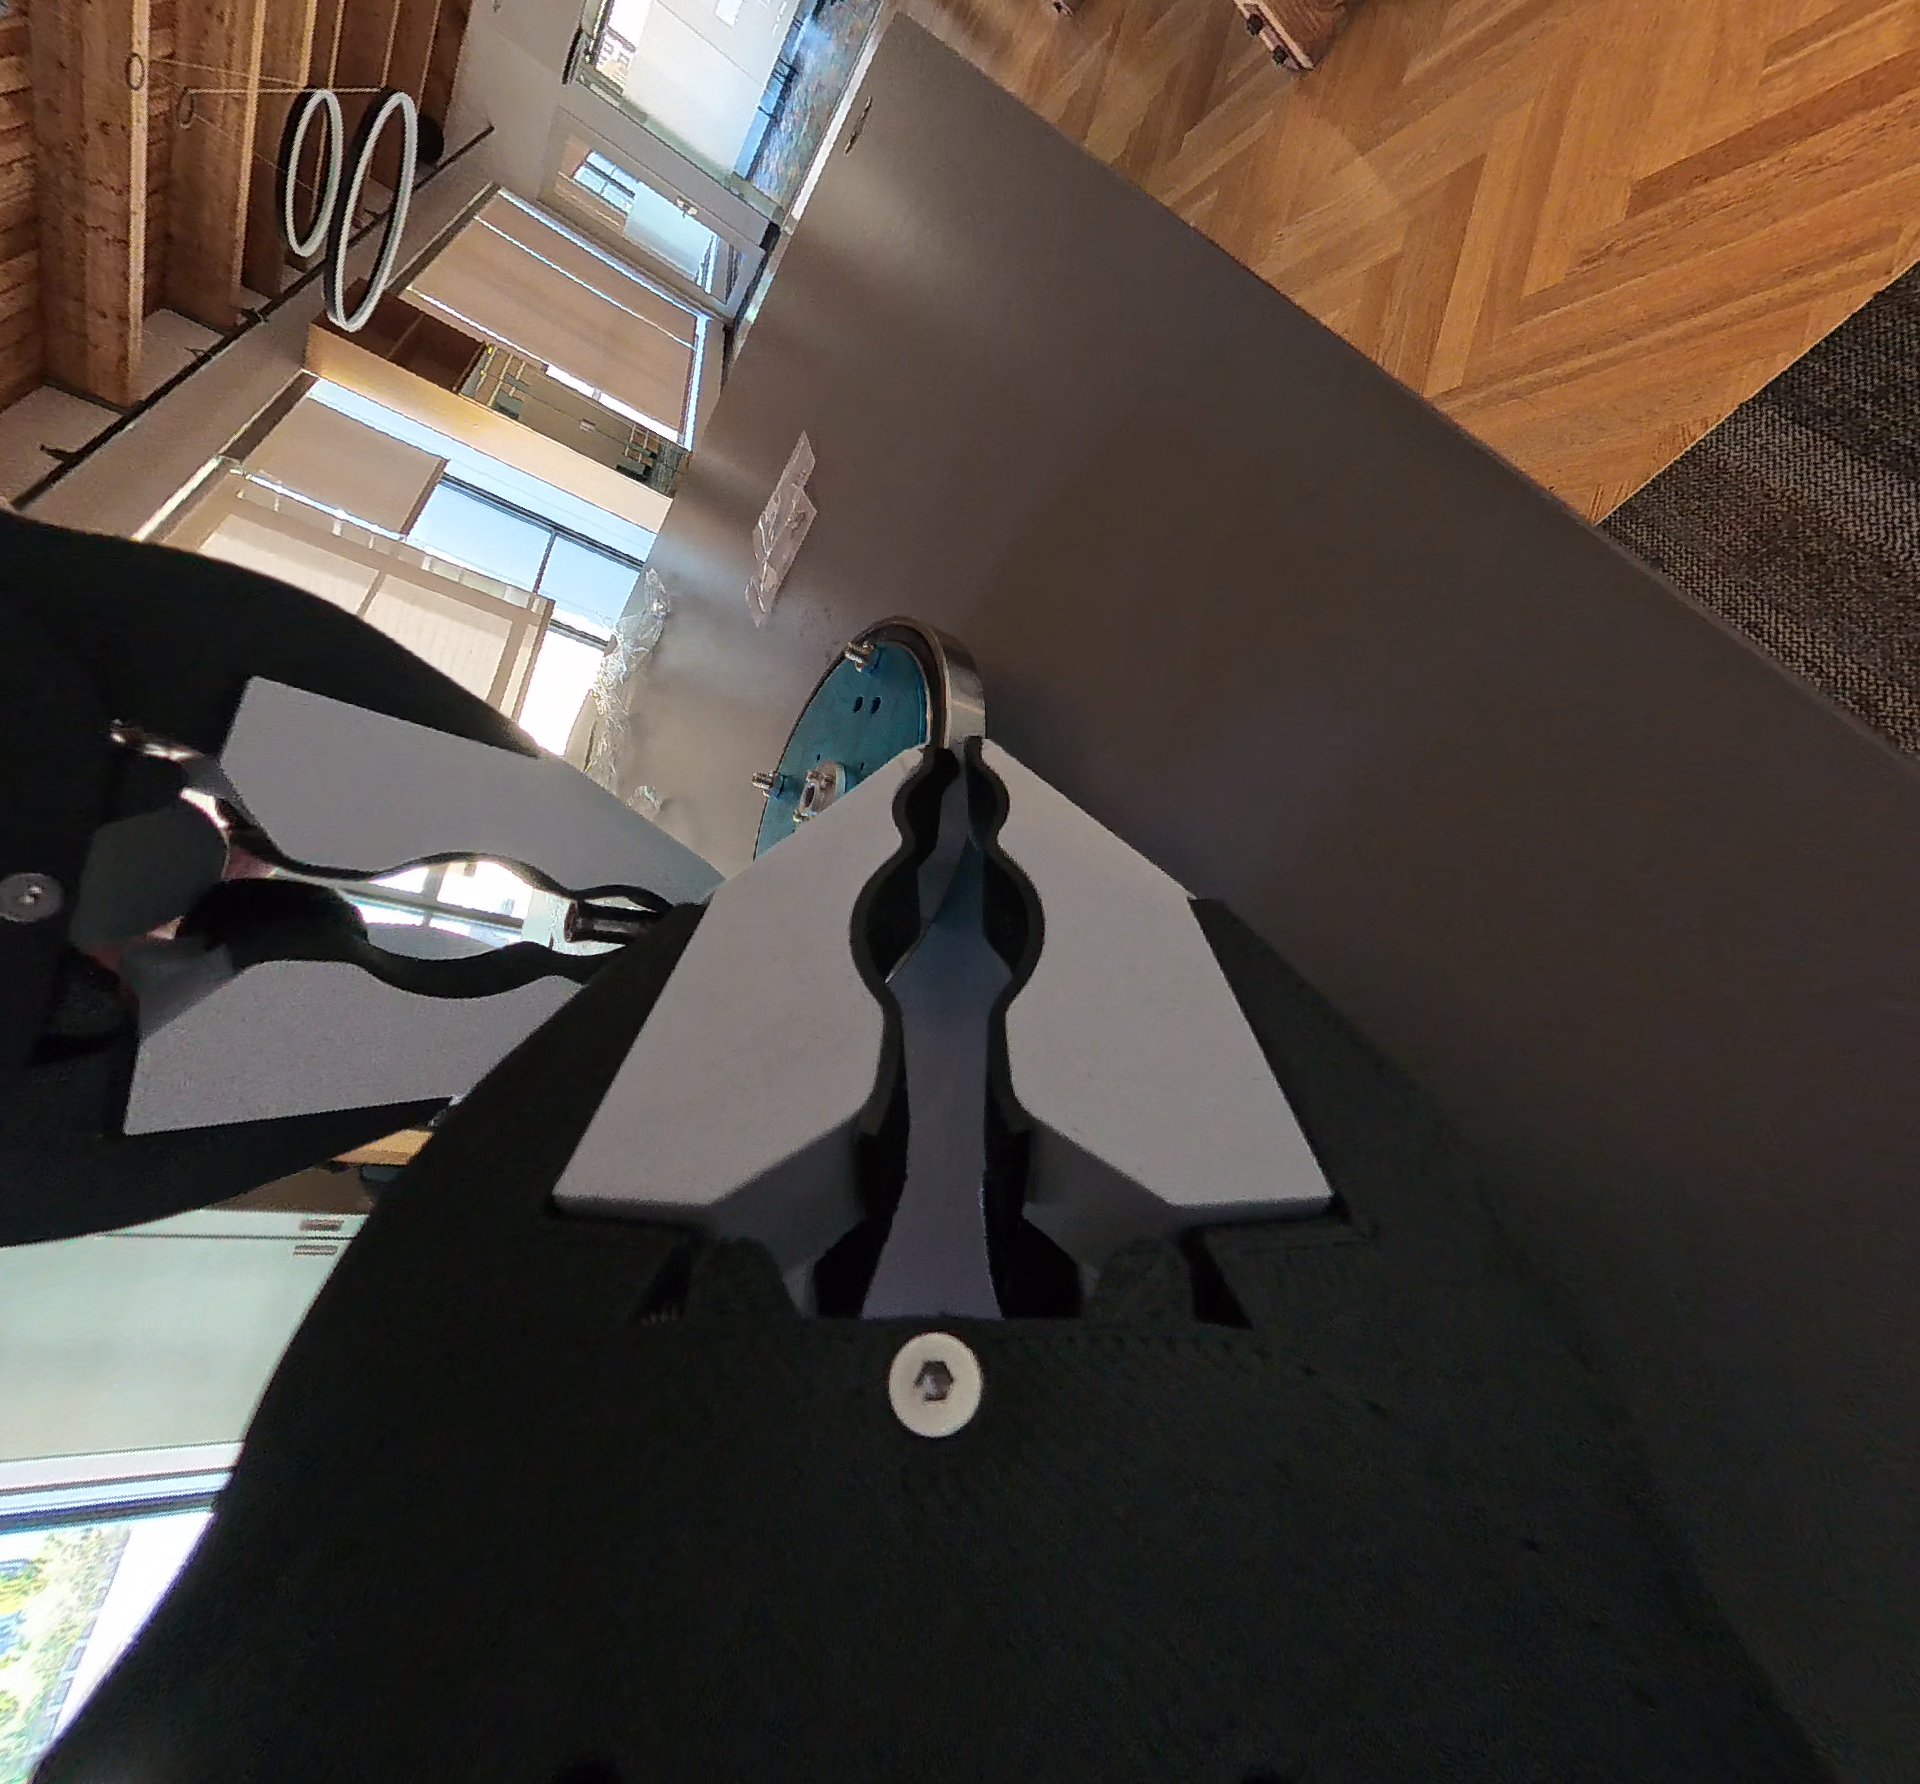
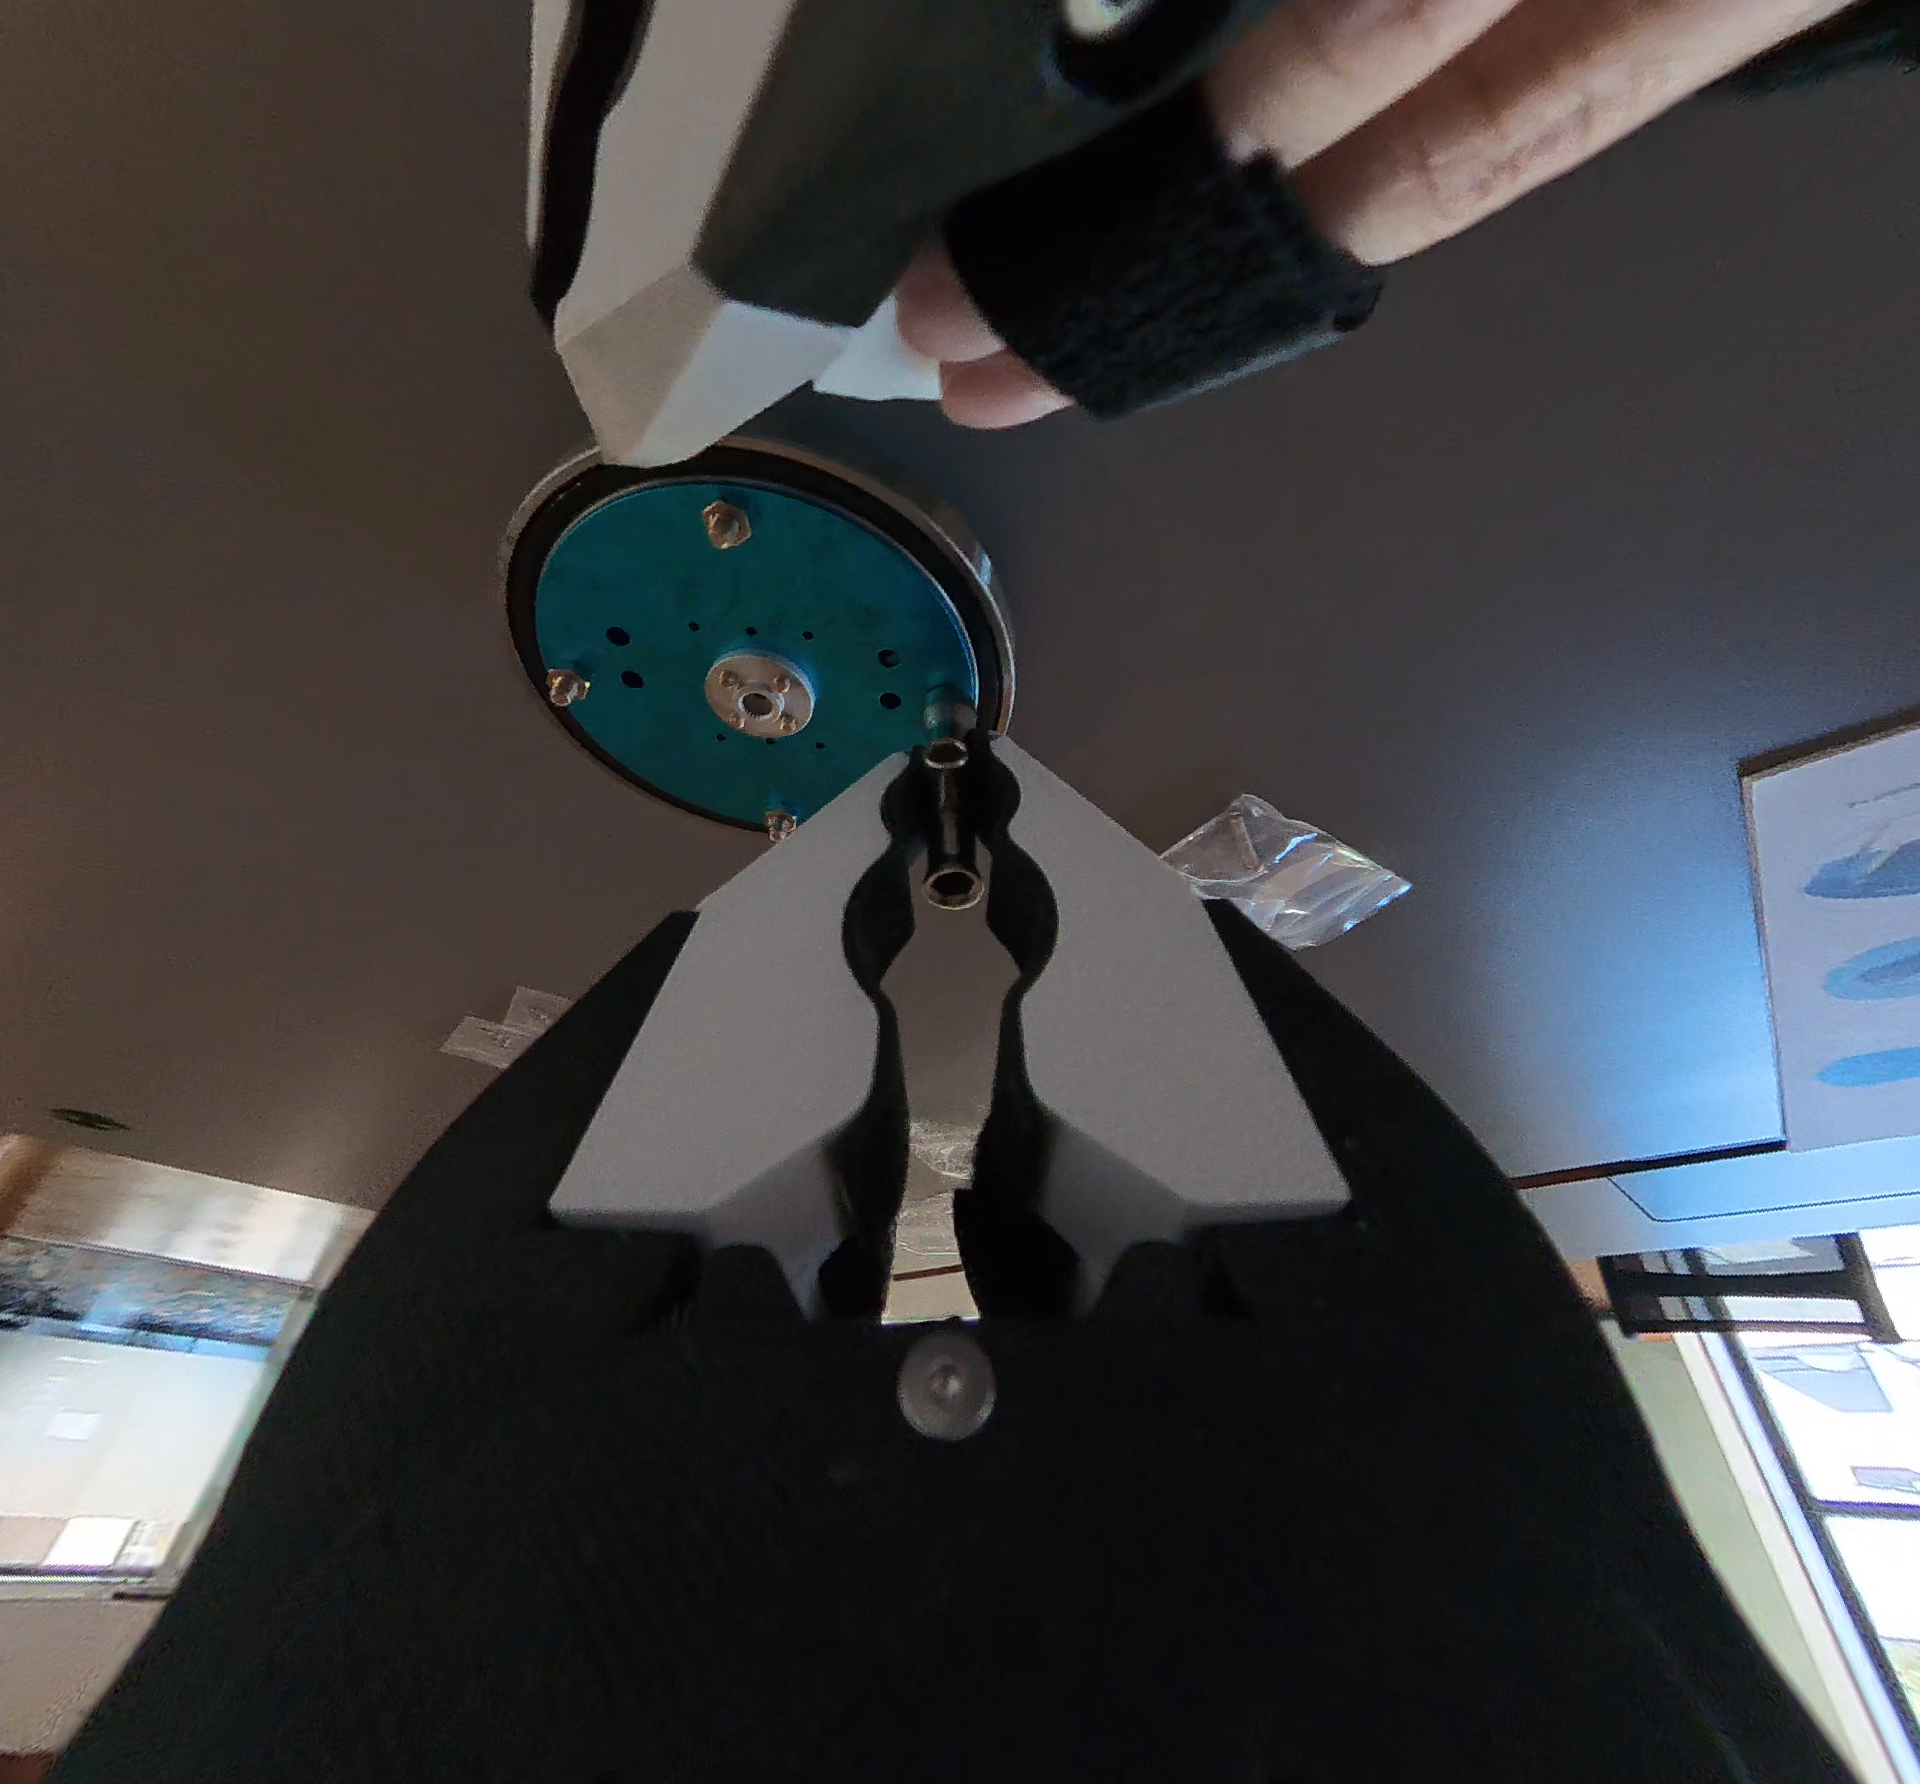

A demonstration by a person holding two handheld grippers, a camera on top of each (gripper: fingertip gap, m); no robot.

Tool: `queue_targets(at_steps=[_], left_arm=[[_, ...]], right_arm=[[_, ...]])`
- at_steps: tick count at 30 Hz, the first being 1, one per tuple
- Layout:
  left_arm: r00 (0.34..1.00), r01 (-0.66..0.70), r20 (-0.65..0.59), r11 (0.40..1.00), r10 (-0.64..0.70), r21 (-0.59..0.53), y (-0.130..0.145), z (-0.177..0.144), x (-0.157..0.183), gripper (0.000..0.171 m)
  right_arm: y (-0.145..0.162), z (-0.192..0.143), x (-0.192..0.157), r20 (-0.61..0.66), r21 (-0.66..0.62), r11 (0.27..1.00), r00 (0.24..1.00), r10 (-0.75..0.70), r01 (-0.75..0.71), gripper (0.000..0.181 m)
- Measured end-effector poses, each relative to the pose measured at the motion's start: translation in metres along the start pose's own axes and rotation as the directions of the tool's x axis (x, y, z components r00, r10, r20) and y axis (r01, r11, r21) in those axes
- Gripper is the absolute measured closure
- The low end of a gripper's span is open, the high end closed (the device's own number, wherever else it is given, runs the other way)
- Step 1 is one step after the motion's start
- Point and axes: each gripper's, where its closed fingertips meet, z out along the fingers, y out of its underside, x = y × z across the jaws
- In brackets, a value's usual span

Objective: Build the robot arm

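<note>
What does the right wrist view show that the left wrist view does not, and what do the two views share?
Only the right wrist view shows the full blue face of the disc with its centre hub, the person's hand, and a sheet with blue shapes.

Only the left wrist view shows the wooden floor, the grey carpet and two ring lamps.

Both show the disc on the dark table, the left gripper shut on its metal rim, and the right gripper shut on a small metal sleeve.
</note>
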Motion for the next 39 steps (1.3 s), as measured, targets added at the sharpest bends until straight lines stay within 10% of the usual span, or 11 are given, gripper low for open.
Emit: queue_targets(at_steps=[13,20,39], left_arm=[[1.000,-0.005,0.001,1.000,0.005,0.004,-0.002,0.003,-0.001,0.168],[0.999,0.006,0.045,0.991,-0.012,0.135,-0.025,-0.017,-0.010,0.171],[1.000,-0.011,-0.008,0.999,0.012,0.052,-0.011,-0.007,0.002,0.168]], right_arm=[[0.001,0.005,-0.005,0.111,0.021,0.823,0.820,0.562,-0.567,0.173],[0.002,0.005,-0.008,0.069,0.049,0.793,0.794,0.603,-0.607,0.173],[0.003,0.005,-0.009,0.085,0.018,0.797,0.795,0.601,-0.604,0.167]])
